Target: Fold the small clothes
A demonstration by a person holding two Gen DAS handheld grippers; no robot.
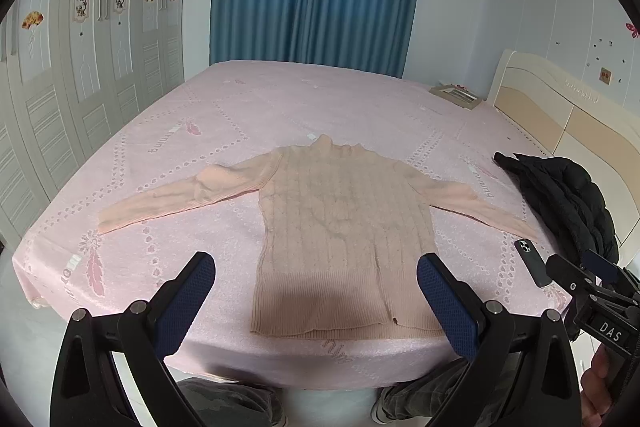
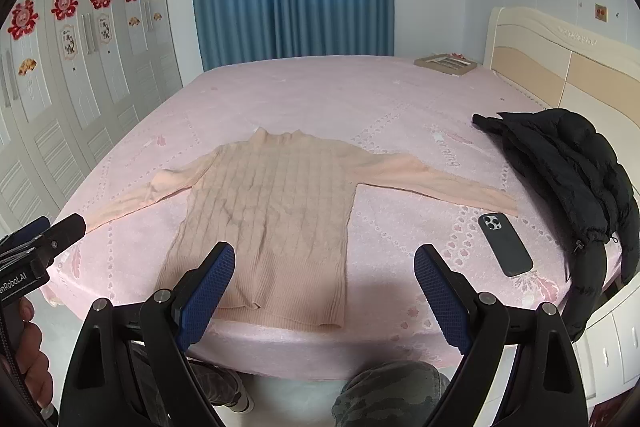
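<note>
Pink bedding covers the bed where a peach cable-knit sweater lies flat near the front edge, sleeves out. Left gripper and right gripper hover short of its hem, fingers spread, holding nothing. A phone lies right of the sweater. Likely first step: pinch 1 sleeve cuff and lay it squarely across the body.

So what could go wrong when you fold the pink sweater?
The phone lies right by the end of the sweater's sleeve, so folding that sleeve might drag or knock it. The hem sits at the edge of the bed, so a tug might slide the sweater off.
</note>
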